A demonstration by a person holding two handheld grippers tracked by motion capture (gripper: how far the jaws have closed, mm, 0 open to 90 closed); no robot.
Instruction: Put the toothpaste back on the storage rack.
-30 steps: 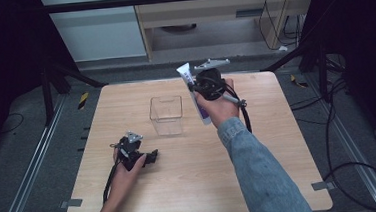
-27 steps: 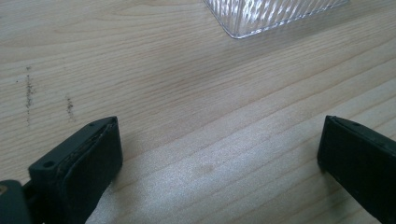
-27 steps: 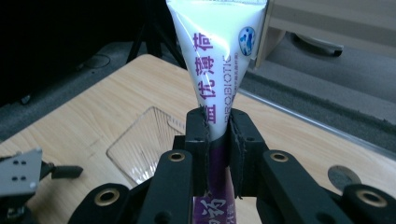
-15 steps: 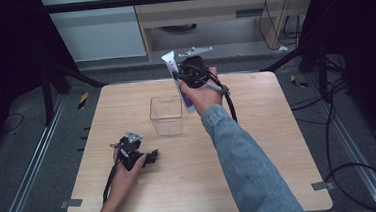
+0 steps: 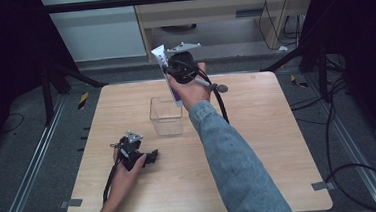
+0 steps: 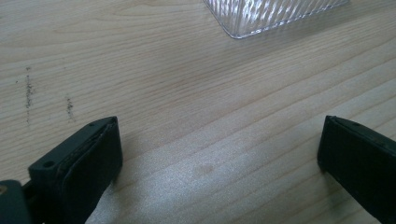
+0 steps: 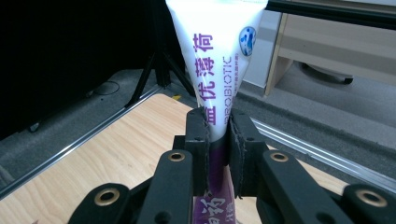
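The white and purple tube [image 7: 217, 70] stands nearly upright in the right gripper [image 7: 218, 140], its flat crimped end up and its purple lower part below the jaws, which pinch it across the middle. In the high view the tube [image 5: 166, 72] hangs in the air above the far edge of the table, just behind and to the right of the clear plastic container [image 5: 166, 116], with its lower end over the container's far right corner. Since half a second ago the right gripper [image 5: 181, 69] has carried the tube a little to the left and lower, closer over the container; a second ago it was farther right and the tube leaned more.

The left gripper [image 5: 147, 156] rests on the near left part of the table, where it was in both earlier pictures. Its jaws are spread wide with bare wood between them, and the ribbed corner of the container [image 6: 275, 16] lies ahead of them, well apart.

The wooden table [image 5: 279, 144] is pale, with faint dark specks in the grain. Around it lie grey carpet, black cables [image 5: 337, 125] and dark stand legs, and a light wooden cabinet [image 5: 219, 13] stands behind.
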